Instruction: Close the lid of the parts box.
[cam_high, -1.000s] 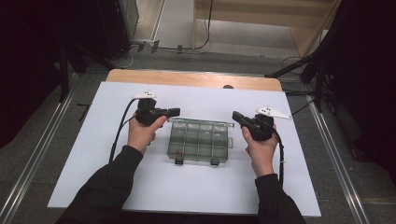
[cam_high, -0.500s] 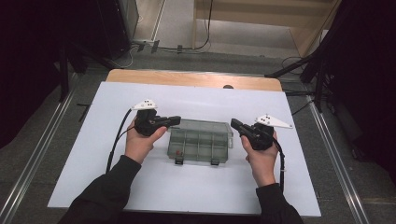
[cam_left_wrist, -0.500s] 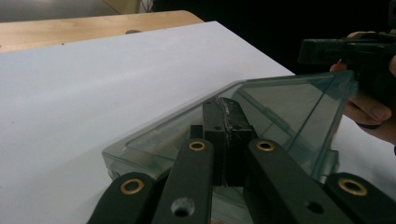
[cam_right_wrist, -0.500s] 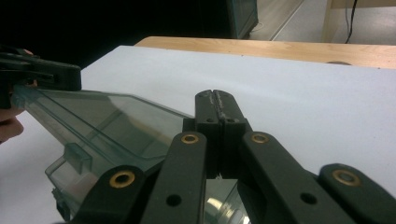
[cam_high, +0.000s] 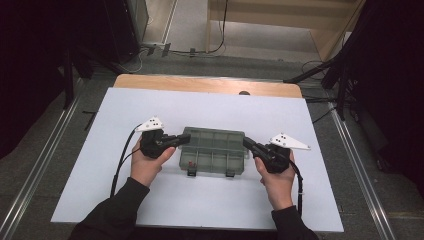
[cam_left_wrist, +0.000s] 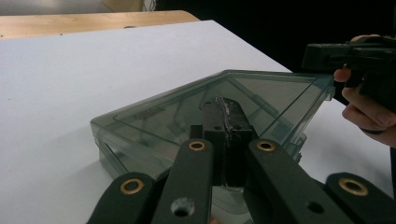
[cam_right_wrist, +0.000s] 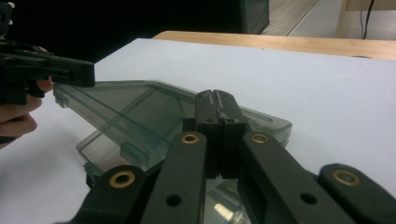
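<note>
A smoky clear plastic compartment box (cam_high: 214, 150) lies shut in the middle of the white table (cam_high: 150, 105), its two latches facing the person. My left gripper (cam_high: 186, 139) is shut and empty, its tips at the box's left end. My right gripper (cam_high: 246, 142) is shut and empty too, its tips at the box's right end. In the left gripper view the closed tips (cam_left_wrist: 226, 105) sit over a corner of the box lid (cam_left_wrist: 154, 112), with the other gripper (cam_left_wrist: 327, 56) beyond. The right gripper view mirrors this: closed tips (cam_right_wrist: 215, 100), box (cam_right_wrist: 116, 105), other gripper (cam_right_wrist: 70, 72).
A wooden strip (cam_high: 200, 82) runs along the table's far edge, with a small dark hole (cam_high: 244, 93) in it. Metal floor rails (cam_high: 355, 165) flank the table on both sides. Cables trail from each gripper toward the near edge.
Both hands have drawn back toward the person, from the box's far corners to its two ends. The box has stayed where it was.
</note>
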